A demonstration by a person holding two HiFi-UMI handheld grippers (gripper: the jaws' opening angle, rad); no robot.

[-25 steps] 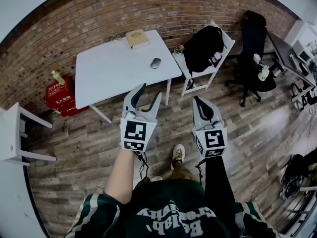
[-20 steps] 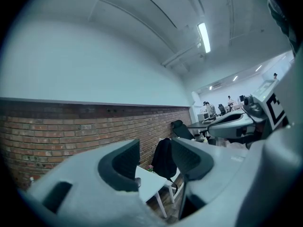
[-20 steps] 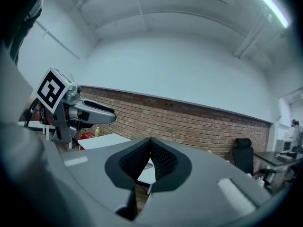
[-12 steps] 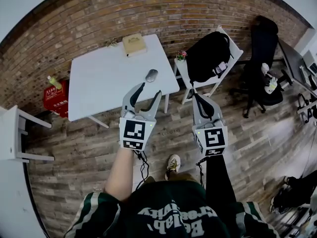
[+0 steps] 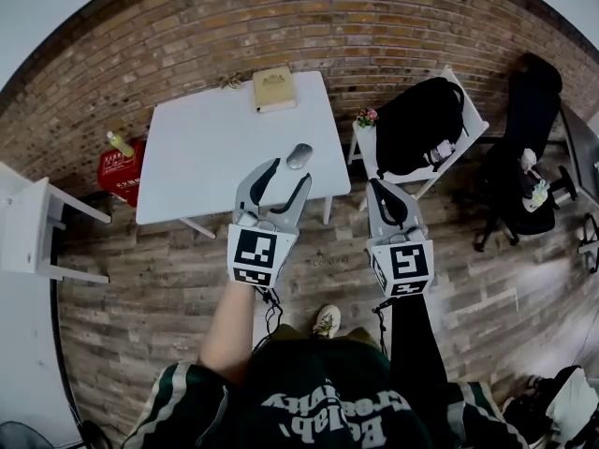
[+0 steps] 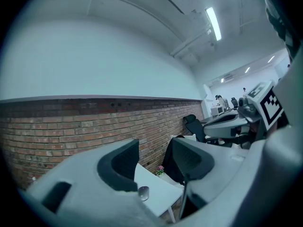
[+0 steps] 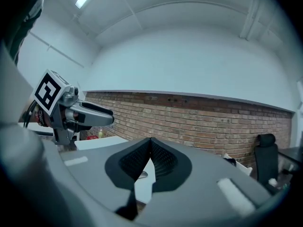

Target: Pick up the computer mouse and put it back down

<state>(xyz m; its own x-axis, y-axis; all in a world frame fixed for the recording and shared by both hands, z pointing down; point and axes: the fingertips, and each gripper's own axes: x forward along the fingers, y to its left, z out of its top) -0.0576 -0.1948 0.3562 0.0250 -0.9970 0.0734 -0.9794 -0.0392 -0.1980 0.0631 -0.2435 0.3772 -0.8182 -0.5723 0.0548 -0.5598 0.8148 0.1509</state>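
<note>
A grey computer mouse [image 5: 299, 155] lies near the front right corner of a white table [image 5: 215, 157]. My left gripper [image 5: 286, 174] is held level over the table's near edge, just short of the mouse, with its jaws open and nothing between them. In the left gripper view the mouse [image 6: 143, 192] shows low between the open fingers [image 6: 124, 167], still on the table [image 6: 161, 193]. My right gripper [image 5: 377, 188] is shut and empty, off the table's right corner. The right gripper view shows the mouse [image 7: 142, 174] below the closed pads [image 7: 161, 160].
A tan book [image 5: 274, 89] lies at the table's far edge. A white chair with a black backpack [image 5: 421, 124] and a small flower pot [image 5: 367, 117] stand right of the table. A red box [image 5: 122, 171] and a white shelf [image 5: 28, 223] are at the left.
Both grippers have moved forward toward the table. The left gripper now reaches over the table's near edge, close to the mouse. The mouse has not moved.
</note>
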